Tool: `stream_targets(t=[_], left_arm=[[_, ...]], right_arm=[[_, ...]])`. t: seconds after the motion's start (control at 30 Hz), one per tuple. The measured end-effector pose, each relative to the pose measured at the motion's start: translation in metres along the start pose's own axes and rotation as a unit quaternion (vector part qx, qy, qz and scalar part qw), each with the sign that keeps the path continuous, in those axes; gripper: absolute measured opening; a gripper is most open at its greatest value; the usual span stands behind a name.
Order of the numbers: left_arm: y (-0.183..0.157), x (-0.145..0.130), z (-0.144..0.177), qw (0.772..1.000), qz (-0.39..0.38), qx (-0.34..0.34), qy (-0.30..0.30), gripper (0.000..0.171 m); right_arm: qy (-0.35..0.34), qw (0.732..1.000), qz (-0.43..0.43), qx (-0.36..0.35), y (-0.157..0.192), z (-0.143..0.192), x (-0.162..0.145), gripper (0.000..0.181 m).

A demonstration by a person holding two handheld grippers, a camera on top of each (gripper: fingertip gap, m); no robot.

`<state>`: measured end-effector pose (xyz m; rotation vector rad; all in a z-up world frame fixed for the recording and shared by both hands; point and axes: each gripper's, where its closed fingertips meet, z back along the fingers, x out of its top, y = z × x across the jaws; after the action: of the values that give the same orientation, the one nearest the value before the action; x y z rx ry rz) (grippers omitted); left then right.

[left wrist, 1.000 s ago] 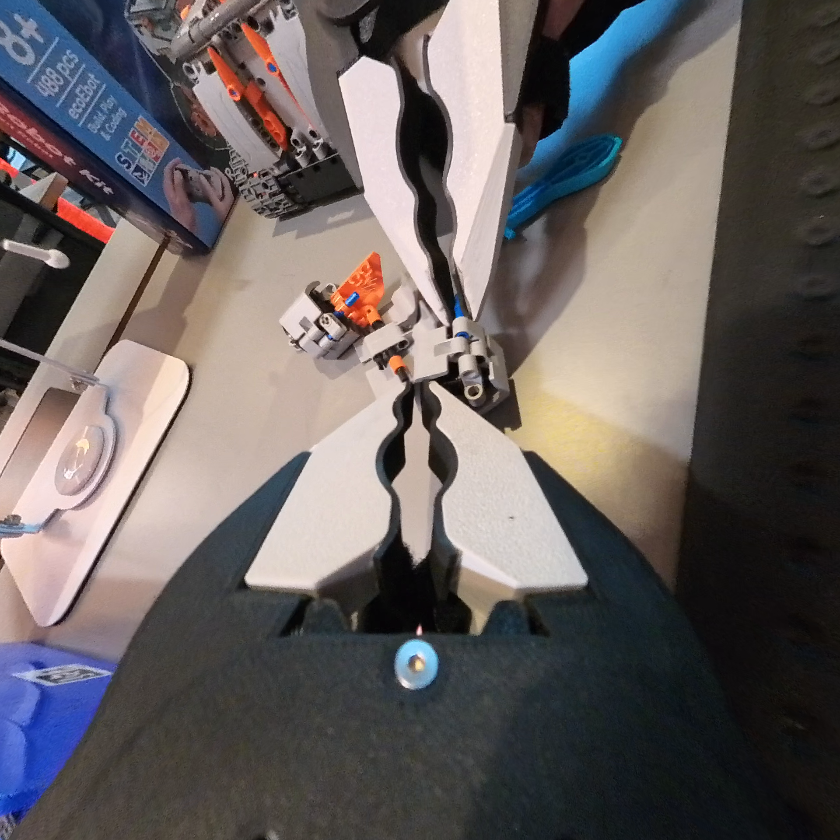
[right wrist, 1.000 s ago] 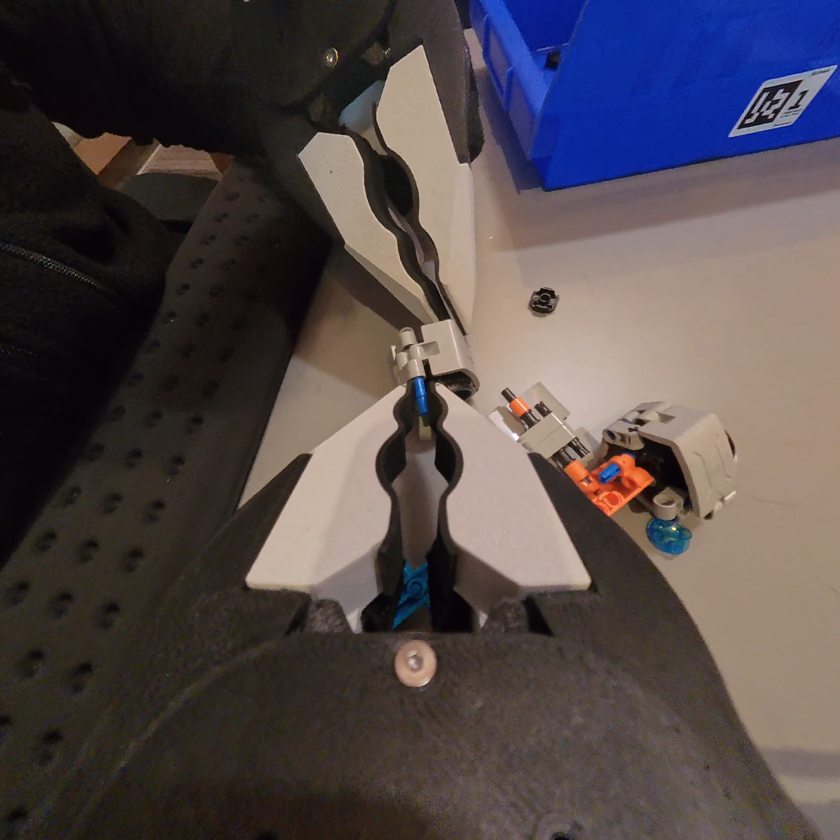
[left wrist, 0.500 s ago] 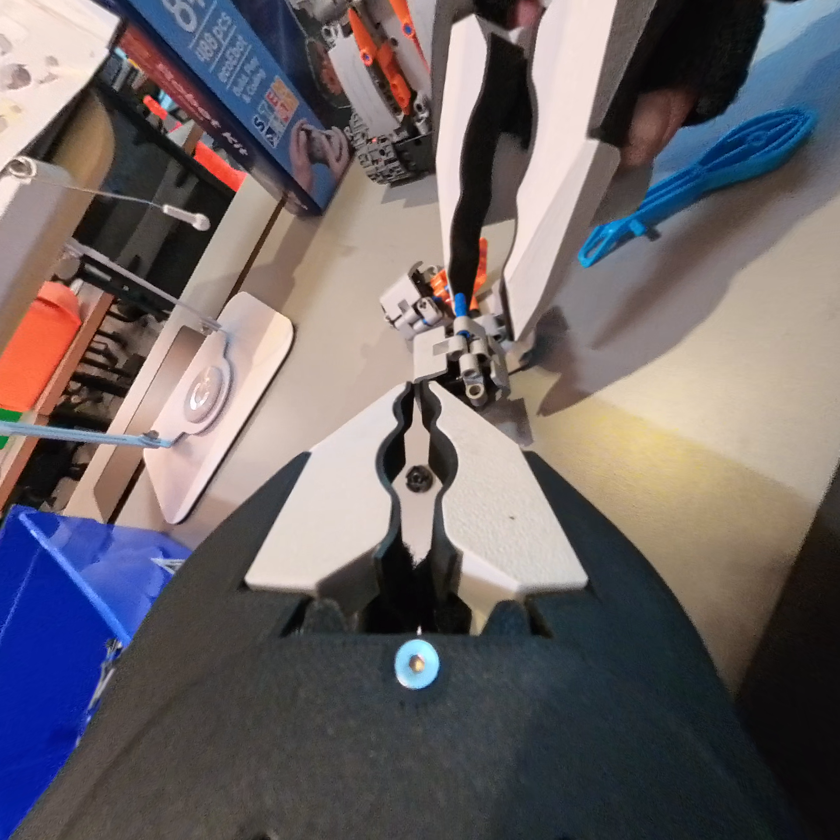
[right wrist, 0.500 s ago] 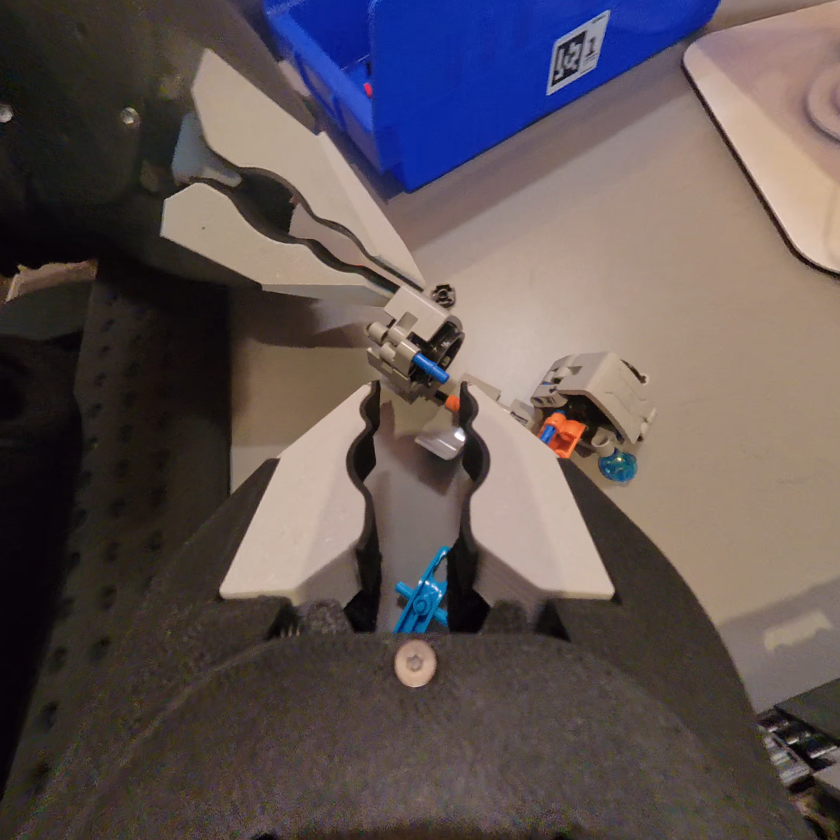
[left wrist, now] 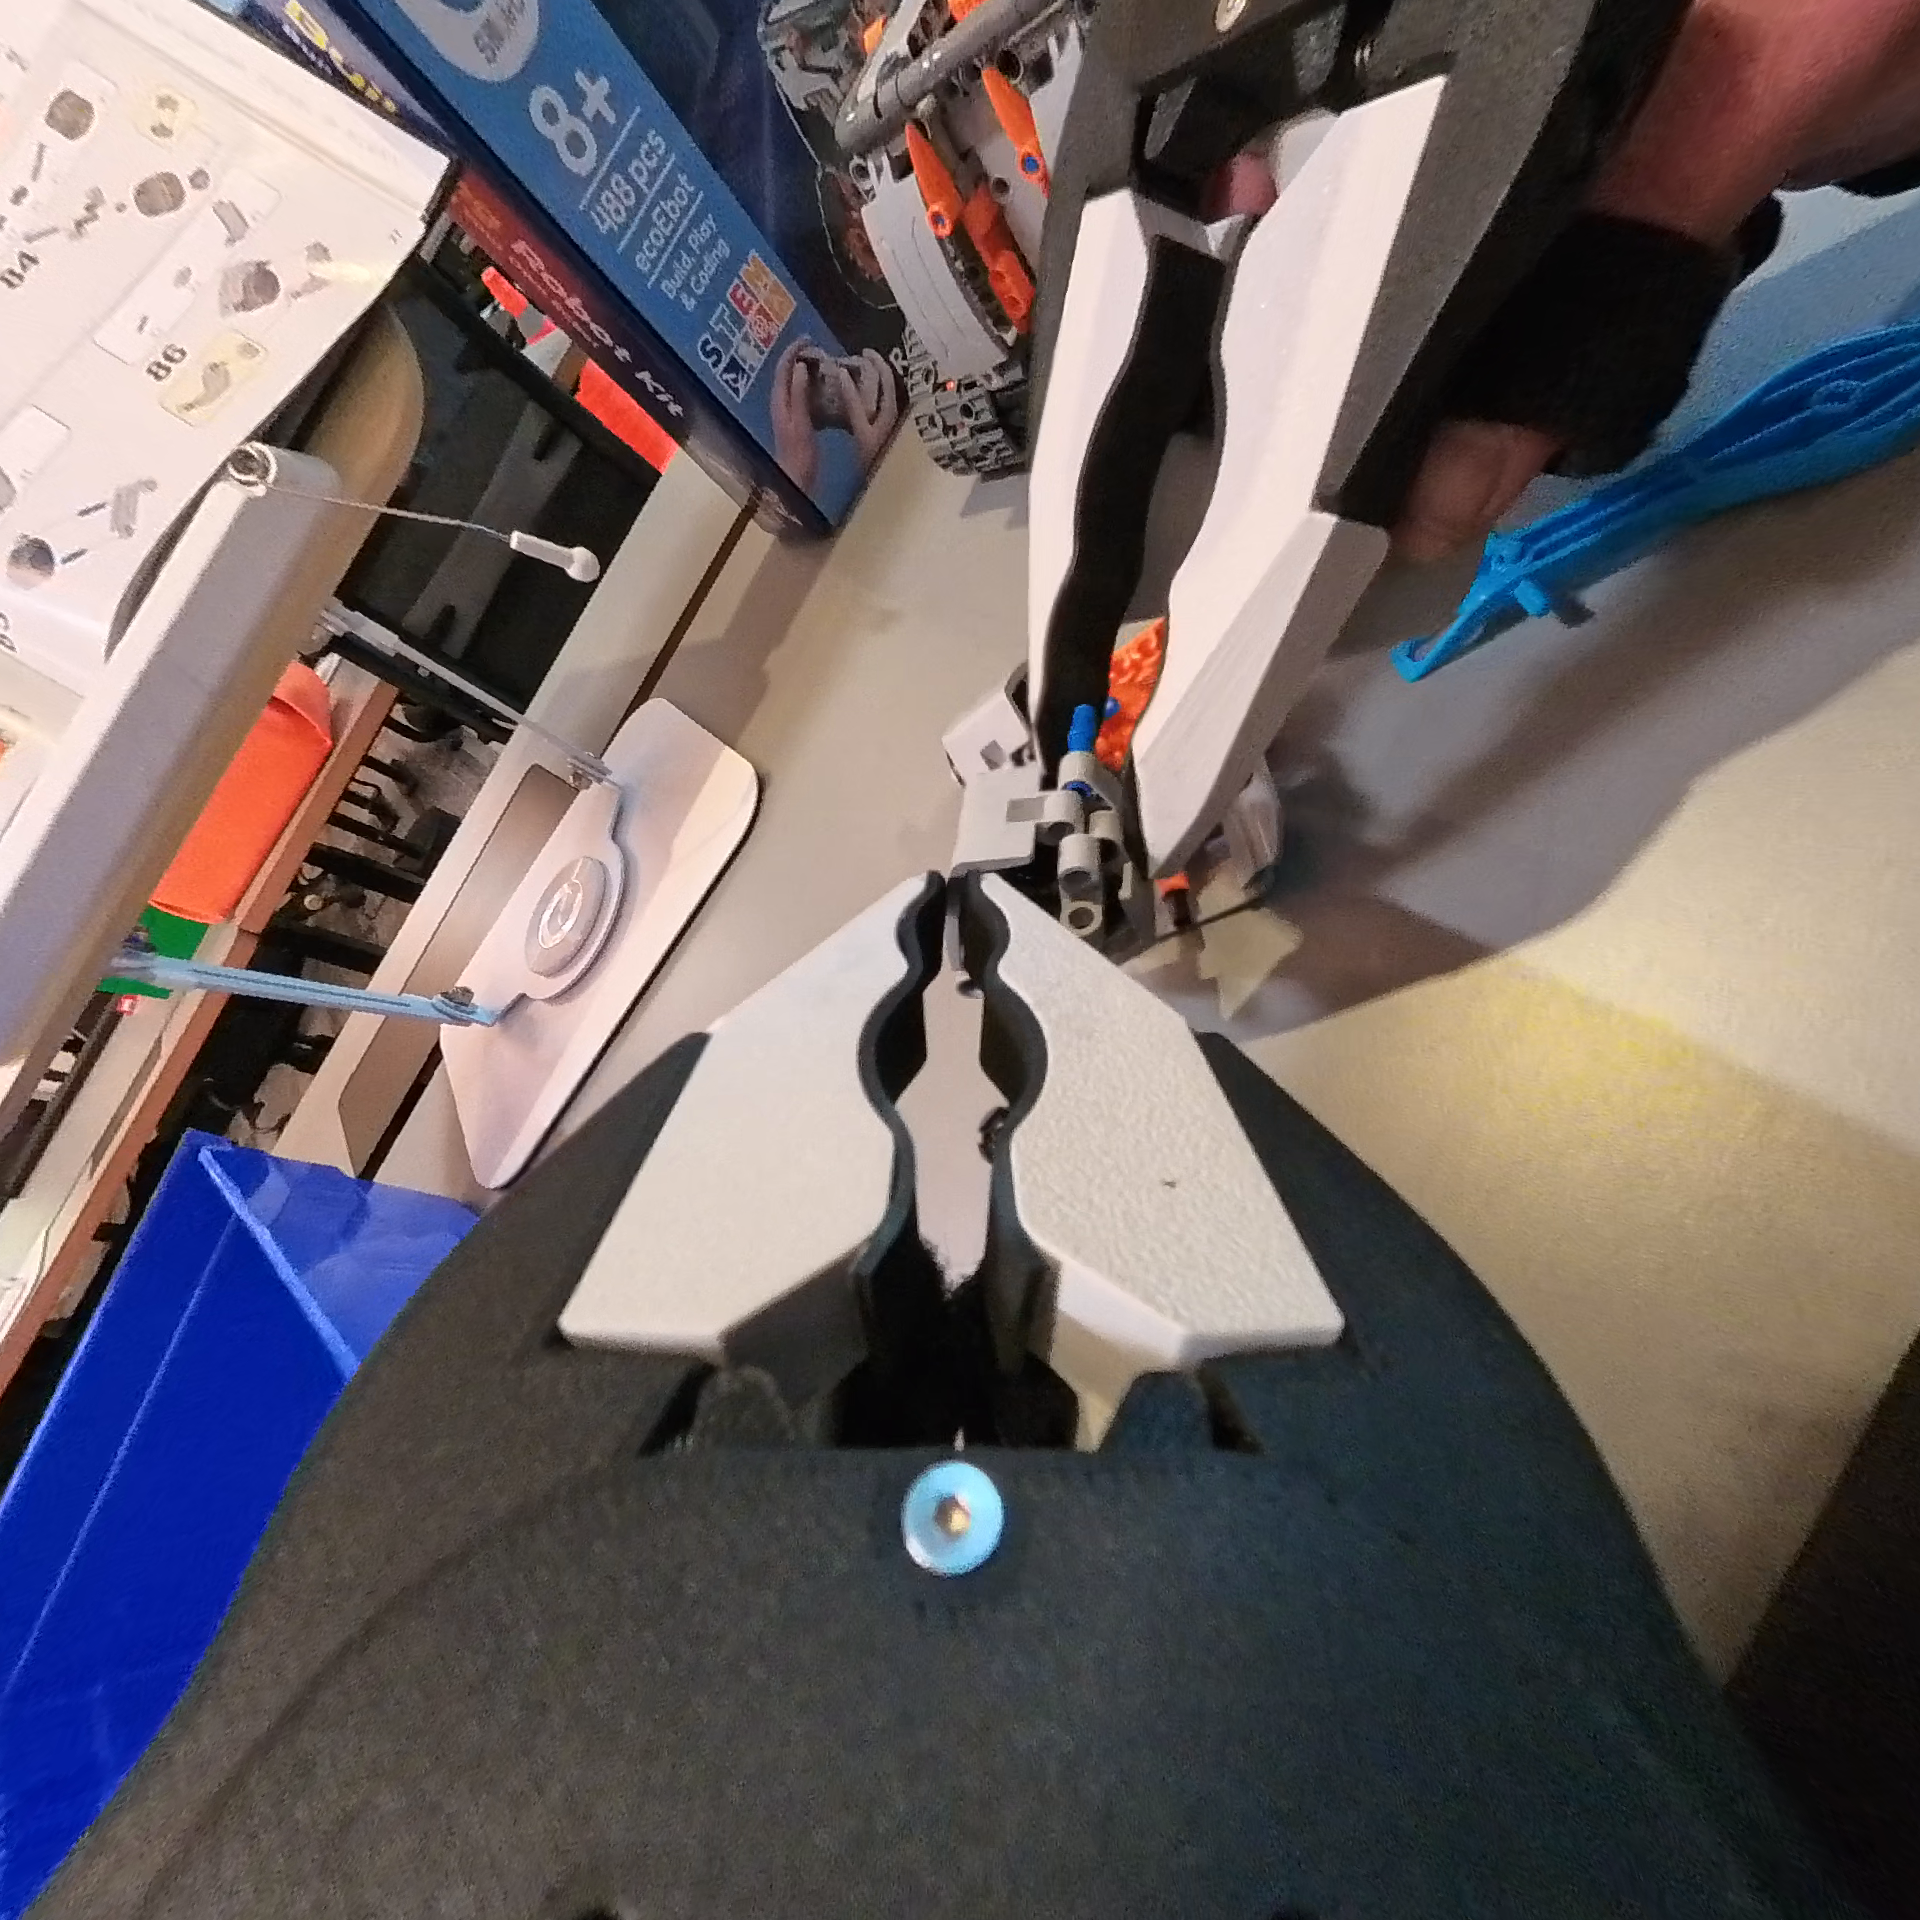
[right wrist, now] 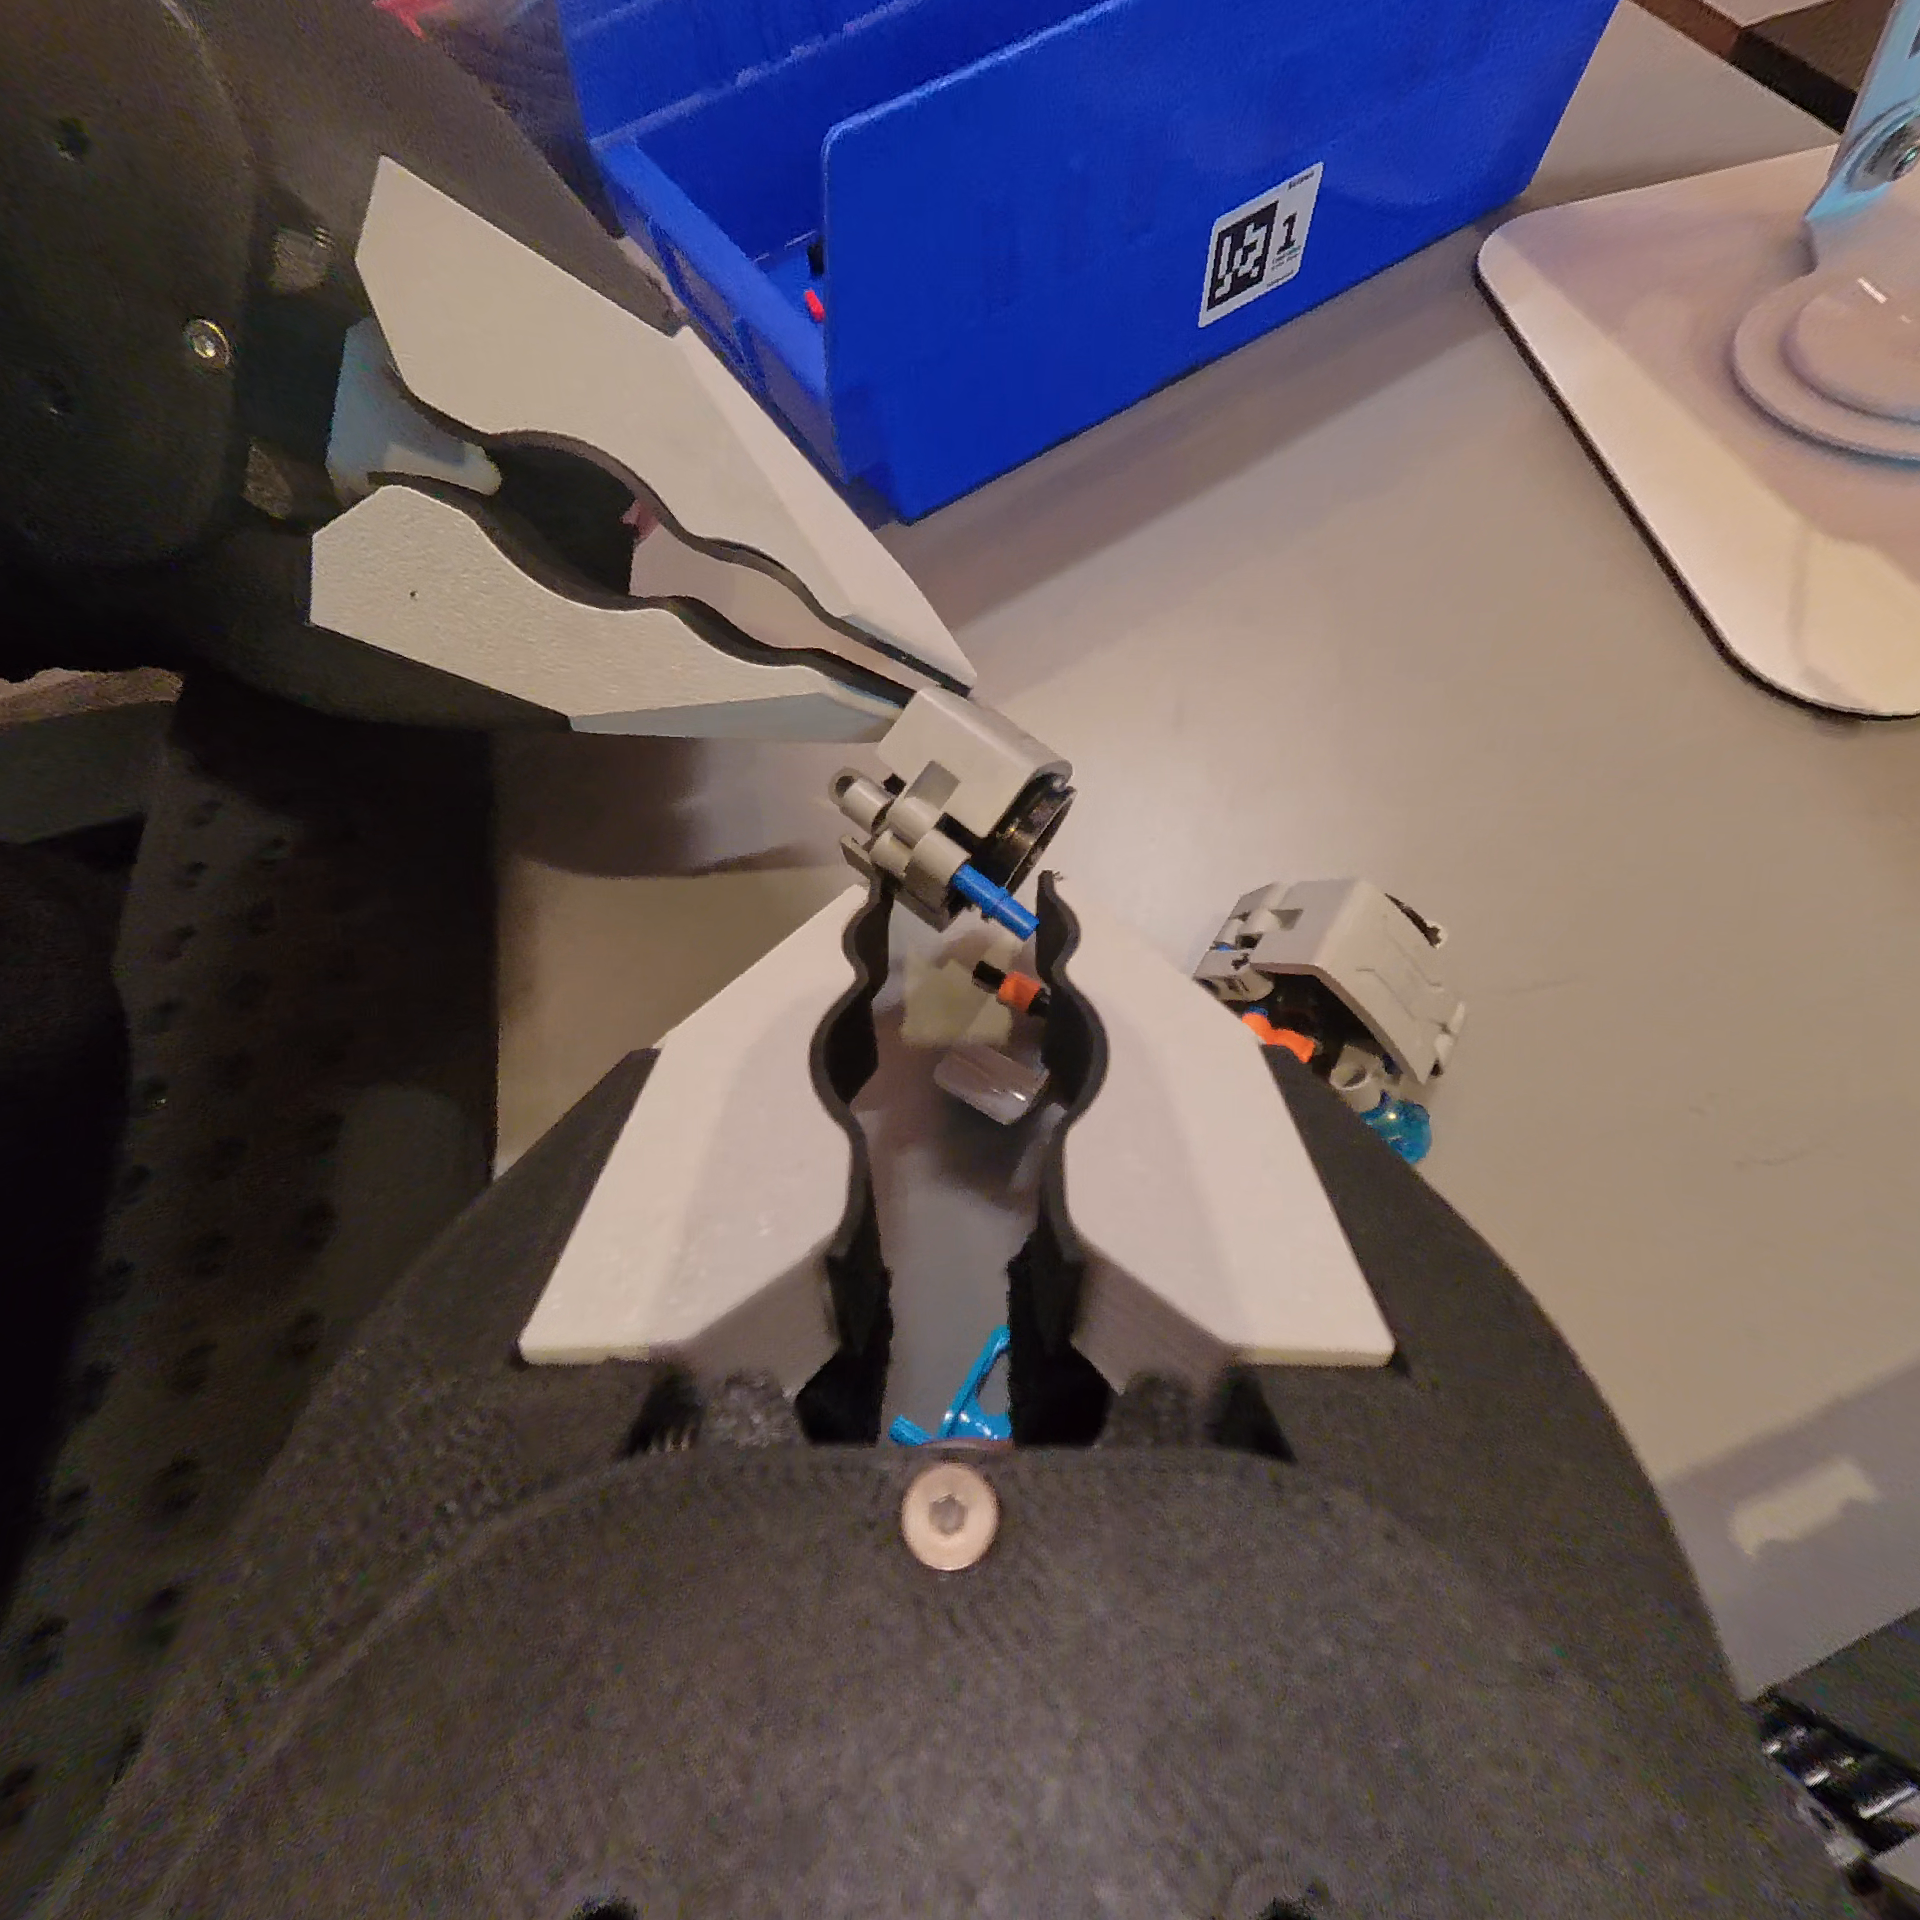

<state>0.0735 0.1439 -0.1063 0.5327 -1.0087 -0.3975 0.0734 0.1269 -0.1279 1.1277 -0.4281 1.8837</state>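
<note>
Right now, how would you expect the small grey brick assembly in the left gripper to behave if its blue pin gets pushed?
The grey brick assembly looks rigid and light. The left gripper pinches only one edge, so a push may pivot it. The blue pin protrudes and might slide or pop out.

I see both grippers the same: the left gripper (left wrist: pixel 958 881) and right gripper (right wrist: pixel 956 902) have matt, finely grained grey plastic fingers lined with black foam-like padding, on rough, layered black printed bodies. The small grey assembly (right wrist: pixel 951 805) is smooth hard plastic, its blue pin (right wrist: pixel 992 896) slightly glossy. The blue bin (right wrist: pixel 1091 239), far, is shiny plastic. The table (right wrist: pixel 1455 790) looks smooth and matt.
</note>
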Motion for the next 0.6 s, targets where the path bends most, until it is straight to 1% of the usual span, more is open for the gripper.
stream_targets(t=[0.17,0.27,0.33,0.43,0.6], left_arm=[[-0.004,0.001,0.003,1.0,-0.007,-0.005,-0.007,0.001],[-0.003,0.002,0.008,0.999,0.018,-0.025,-0.027,0.002],[-0.004,0.0,0.01,0.998,0.036,-0.039,-0.028,0.002],[-0.013,-0.002,0.015,0.995,0.049,-0.083,-0.032,0.003],[-0.033,-0.018,0.025,0.99,0.056,-0.131,-0.021,0.006]], right_arm=[[0.008,1.0,0.01,0.015,0.001,-0.002,-0.004,0.021],[-0.002,0.999,0.02,0.043,0.009,0.001,-0.001,0.019],[0.004,0.998,0.016,0.066,0.015,0.001,-0.002,0.016],[0.027,0.994,-0.001,0.109,0.026,-0.002,-0.012,0.011],[0.071,0.99,0.05,0.108,0.037,-0.01,-0.026,0.011]])
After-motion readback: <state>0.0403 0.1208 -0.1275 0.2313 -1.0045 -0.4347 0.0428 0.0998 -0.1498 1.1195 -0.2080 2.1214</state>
